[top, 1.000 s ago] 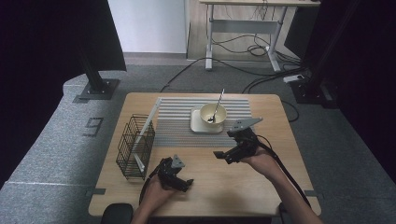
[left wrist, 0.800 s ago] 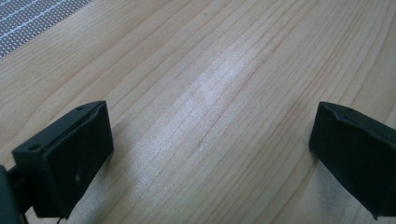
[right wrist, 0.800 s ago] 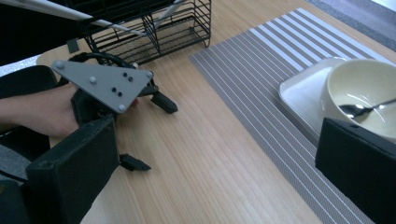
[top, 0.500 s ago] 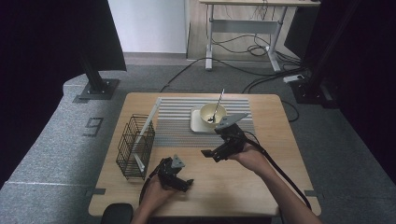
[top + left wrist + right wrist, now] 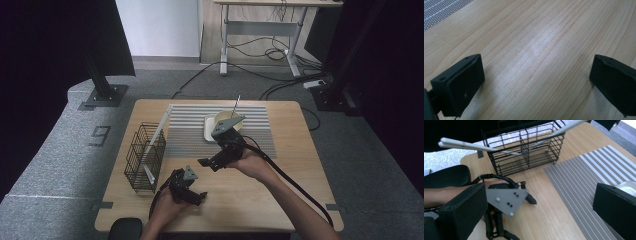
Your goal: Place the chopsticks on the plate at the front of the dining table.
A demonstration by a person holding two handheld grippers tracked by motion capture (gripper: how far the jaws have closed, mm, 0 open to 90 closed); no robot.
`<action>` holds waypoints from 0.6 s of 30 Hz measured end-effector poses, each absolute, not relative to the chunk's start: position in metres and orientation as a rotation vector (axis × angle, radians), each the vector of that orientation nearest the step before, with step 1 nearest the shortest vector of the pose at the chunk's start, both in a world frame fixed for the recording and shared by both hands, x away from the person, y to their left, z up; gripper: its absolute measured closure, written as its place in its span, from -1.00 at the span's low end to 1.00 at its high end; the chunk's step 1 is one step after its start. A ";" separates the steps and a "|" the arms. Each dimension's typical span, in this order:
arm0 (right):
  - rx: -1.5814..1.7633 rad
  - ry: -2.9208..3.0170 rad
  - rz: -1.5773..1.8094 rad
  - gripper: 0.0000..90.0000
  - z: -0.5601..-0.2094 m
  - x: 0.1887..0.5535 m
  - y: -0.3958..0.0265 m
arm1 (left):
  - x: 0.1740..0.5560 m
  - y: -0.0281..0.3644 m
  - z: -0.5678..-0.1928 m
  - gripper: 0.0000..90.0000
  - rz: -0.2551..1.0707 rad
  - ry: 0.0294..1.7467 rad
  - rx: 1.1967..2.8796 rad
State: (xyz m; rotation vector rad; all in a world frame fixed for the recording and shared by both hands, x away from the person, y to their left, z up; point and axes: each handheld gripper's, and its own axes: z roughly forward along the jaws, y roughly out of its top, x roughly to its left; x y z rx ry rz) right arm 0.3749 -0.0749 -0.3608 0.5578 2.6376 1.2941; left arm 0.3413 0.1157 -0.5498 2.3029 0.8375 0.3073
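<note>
- A pale bowl [image 5: 220,126] sits on the far middle of a grey striped mat [image 5: 185,134], with a thin utensil [image 5: 236,106] standing out of it, leaning up and away
- The right gripper [image 5: 212,162] hovers just on the near side of the bowl, over the mat's front edge, held in a hand [image 5: 251,163]; jaws spread wide with nothing between them
- In the right gripper view a sliver of the bowl [image 5: 627,188] shows beside the right-hand jaw, on the mat [image 5: 584,180]
- The left gripper [image 5: 192,194] rests low near the table's front edge, well apart from the bowl; jaws wide apart, bare wood [image 5: 536,57] between them
- That same left gripper [image 5: 510,217] shows in the right gripper view with its grey plate up
- A black wire rack [image 5: 144,157] stands at the table's left, just beside the mat, with a white stick [image 5: 159,131] leaning out of it
- The table [image 5: 300,170] is light wood, set on grey floor [image 5: 55,145]
</note>
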 end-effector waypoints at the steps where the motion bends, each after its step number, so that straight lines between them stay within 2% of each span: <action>1: 0.546 2.641 1.290 -1.00 -0.360 0.374 -0.071 | 0.341 0.116 -0.550 -1.00 0.308 0.837 2.303; 18: 0.426 2.744 1.322 -1.00 -0.360 0.361 -0.015 | 0.341 0.116 -0.550 -1.00 0.307 0.839 2.301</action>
